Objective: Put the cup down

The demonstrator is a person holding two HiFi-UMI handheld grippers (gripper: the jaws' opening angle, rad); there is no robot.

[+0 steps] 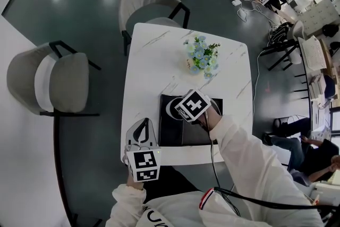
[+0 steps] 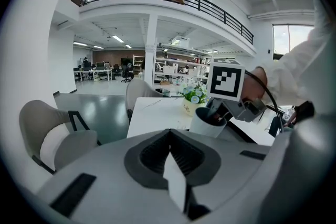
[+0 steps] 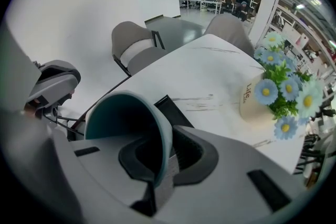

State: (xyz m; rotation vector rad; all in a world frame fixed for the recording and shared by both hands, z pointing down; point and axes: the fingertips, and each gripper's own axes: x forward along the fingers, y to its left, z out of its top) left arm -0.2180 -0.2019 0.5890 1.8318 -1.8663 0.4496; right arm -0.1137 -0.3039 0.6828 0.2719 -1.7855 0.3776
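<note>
Right gripper view: right gripper [image 3: 164,162] clamped on cup [image 3: 126,118] wall, cup tilted over black mat [image 1: 170,135] on table [image 1: 154,56], not yet released; left gripper [image 2: 170,157] jaws together, empty; est. set-down + release still to do.

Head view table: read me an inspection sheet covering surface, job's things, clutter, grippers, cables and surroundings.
Surface: white marbled table with a black mat on it.
Job's things: cup, teal inside, tilted over the mat; whether it touches cannot be told.
Clutter: potted flowers beyond the mat.
Grippers: right gripper shut on the cup's wall; left gripper shut, empty, at the table's near edge.
Cables: black cable along the right sleeve; floor cables.
Surroundings: far chair, left chair, seated person.
</note>
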